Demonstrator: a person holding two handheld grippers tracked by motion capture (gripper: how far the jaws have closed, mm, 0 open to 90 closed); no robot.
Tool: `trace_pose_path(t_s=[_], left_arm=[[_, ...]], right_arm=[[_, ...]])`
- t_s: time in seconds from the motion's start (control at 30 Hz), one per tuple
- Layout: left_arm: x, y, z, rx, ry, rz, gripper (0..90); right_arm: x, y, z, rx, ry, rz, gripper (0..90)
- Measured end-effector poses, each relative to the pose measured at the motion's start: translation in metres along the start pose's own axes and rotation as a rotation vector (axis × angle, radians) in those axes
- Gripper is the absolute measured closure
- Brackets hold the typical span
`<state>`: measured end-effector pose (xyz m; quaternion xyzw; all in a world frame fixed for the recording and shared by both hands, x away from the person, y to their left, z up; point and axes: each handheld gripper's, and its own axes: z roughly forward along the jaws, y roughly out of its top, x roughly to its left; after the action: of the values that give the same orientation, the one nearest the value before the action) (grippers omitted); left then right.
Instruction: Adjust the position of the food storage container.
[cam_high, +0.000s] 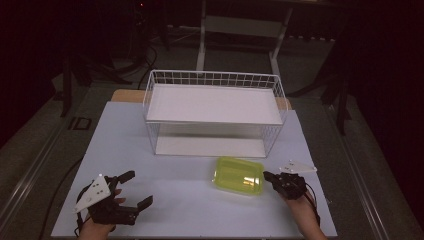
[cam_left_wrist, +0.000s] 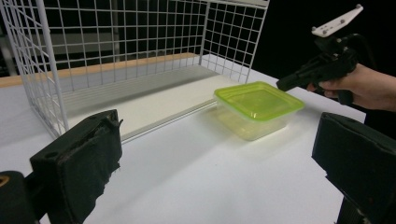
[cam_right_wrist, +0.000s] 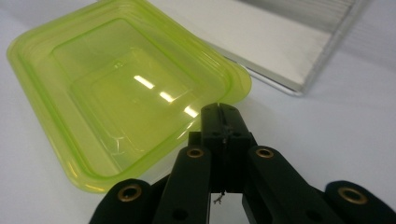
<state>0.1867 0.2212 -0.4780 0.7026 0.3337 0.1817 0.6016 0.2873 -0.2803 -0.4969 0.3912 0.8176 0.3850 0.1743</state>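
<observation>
Dim room — grey floor (cam_high: 45, 150), white frame legs (cam_high: 201, 45) behind table.

Both grippers are black, built of jointed link arms. The left gripper (cam_high: 134, 188) carries a grey three-cornered plate (cam_high: 93, 193) on top, dotted with small holes, and its two jaws end in thick rectangular black pads (cam_left_wrist: 84, 164) with a rough, slightly frayed surface. The right gripper (cam_right_wrist: 220, 111) shows flat black bars pinned with brass-coloured rivets (cam_right_wrist: 195, 152), narrow black tips, and a thin stray thread hanging under the joint. It bears a white three-cornered plate (cam_high: 297, 166) too, and a dark cable (cam_high: 314, 202) trails back from it. No sleeves cover the forearms
</observation>
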Motion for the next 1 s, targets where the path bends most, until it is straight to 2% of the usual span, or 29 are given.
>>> trace_pose_path(t_s=[0.03, 0.2, 0.27, 0.37, 0.57, 0.8, 0.93, 1.0], left_arm=[[0.000, 0.000, 0.000, 0.000, -0.002, -0.001, 2.0], [-0.001, 0.000, 0.000, 0.001, -0.005, -0.002, 2.0], [-0.001, -0.001, 0.001, 0.002, -0.005, -0.002, 2.0], [-0.001, -0.001, 0.001, 0.004, -0.005, -0.001, 2.0], [-0.001, -0.001, 0.001, 0.005, -0.007, 0.001, 2.0], [-0.001, -0.001, 0.000, 0.009, -0.002, 0.009, 2.0], [-0.001, -0.002, 0.001, 0.007, -0.006, 0.002, 2.0], [-0.002, -0.002, 0.001, 0.008, -0.007, 0.002, 2.0]], right_arm=[[0.002, 0.005, 0.006, 0.003, 0.000, -0.017, 90.0], [0.006, 0.014, 0.016, 0.008, 0.013, -0.024, 90.0], [0.008, 0.017, 0.021, 0.002, 0.029, -0.020, 90.0], [0.016, 0.022, 0.030, -0.009, 0.054, -0.055, 90.0], [0.026, 0.029, 0.041, -0.007, 0.084, -0.062, 90.0], [0.026, 0.028, 0.036, -0.028, 0.088, -0.061, 90.0], [0.026, 0.026, 0.035, -0.016, 0.082, -0.064, 90.0], [0.027, 0.025, 0.037, -0.015, 0.102, -0.063, 90.0]])
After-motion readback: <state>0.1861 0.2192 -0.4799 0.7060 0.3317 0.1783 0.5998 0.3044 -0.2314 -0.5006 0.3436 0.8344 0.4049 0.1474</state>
